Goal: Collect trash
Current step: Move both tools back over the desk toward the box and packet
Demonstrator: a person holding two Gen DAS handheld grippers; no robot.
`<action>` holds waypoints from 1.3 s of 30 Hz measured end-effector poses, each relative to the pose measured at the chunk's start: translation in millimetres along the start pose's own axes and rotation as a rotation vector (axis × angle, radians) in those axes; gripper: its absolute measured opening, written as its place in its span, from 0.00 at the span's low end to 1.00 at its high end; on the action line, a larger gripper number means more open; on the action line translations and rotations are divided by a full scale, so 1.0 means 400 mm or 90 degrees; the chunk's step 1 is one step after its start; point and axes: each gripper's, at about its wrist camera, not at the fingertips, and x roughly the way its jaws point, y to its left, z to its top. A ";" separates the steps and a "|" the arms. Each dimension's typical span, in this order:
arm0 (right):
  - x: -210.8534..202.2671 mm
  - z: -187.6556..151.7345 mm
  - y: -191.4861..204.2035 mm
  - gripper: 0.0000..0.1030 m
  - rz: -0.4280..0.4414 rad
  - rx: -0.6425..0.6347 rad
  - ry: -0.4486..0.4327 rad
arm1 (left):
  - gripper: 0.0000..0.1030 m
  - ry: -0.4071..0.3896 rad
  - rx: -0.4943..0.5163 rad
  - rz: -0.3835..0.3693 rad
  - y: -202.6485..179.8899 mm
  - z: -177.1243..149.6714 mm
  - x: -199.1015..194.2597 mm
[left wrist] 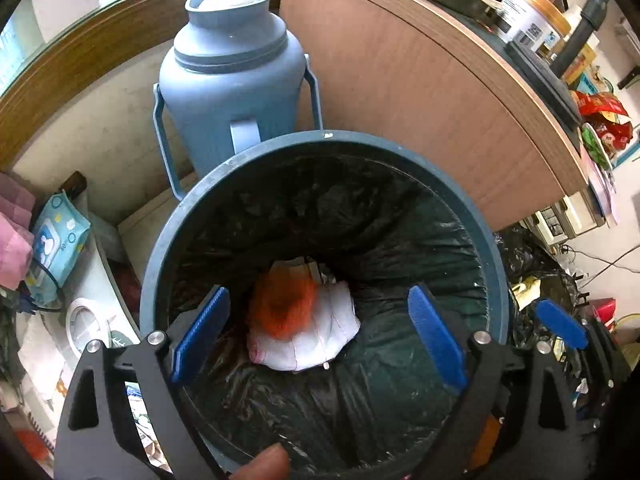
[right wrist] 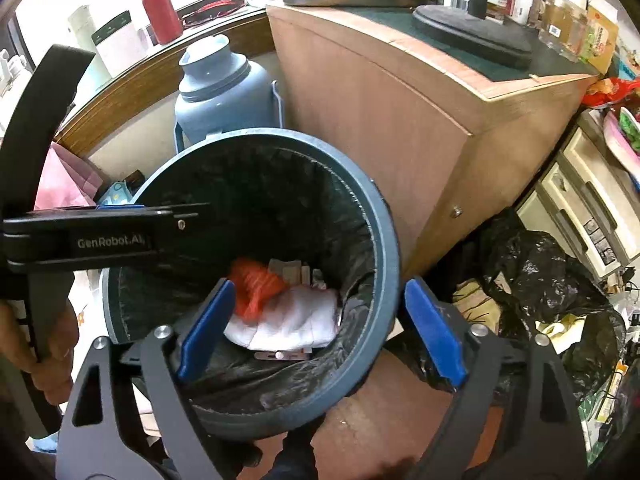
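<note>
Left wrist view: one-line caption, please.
Open left gripper above lined trash bin holding orange and white trash.

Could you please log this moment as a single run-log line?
left gripper: open, empty | right gripper: open, empty | both over trash bin | orange and white trash lies inside

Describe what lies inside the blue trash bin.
The trash bin has a black liner holding an orange mesh wad on a white cloth, with paper scraps behind. Anything beneath them is covered.
</note>
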 end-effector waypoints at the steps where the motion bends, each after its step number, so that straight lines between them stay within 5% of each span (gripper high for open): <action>1: -0.003 -0.002 -0.002 0.86 -0.002 0.001 -0.001 | 0.86 -0.001 0.001 -0.001 -0.002 -0.003 -0.002; 20: -0.072 -0.058 0.088 0.88 0.008 -0.007 -0.043 | 0.88 -0.043 -0.029 -0.011 0.070 -0.114 -0.116; 39: -0.166 -0.194 0.453 0.88 0.033 -0.077 -0.049 | 0.88 -0.054 -0.145 -0.004 0.435 -0.385 -0.297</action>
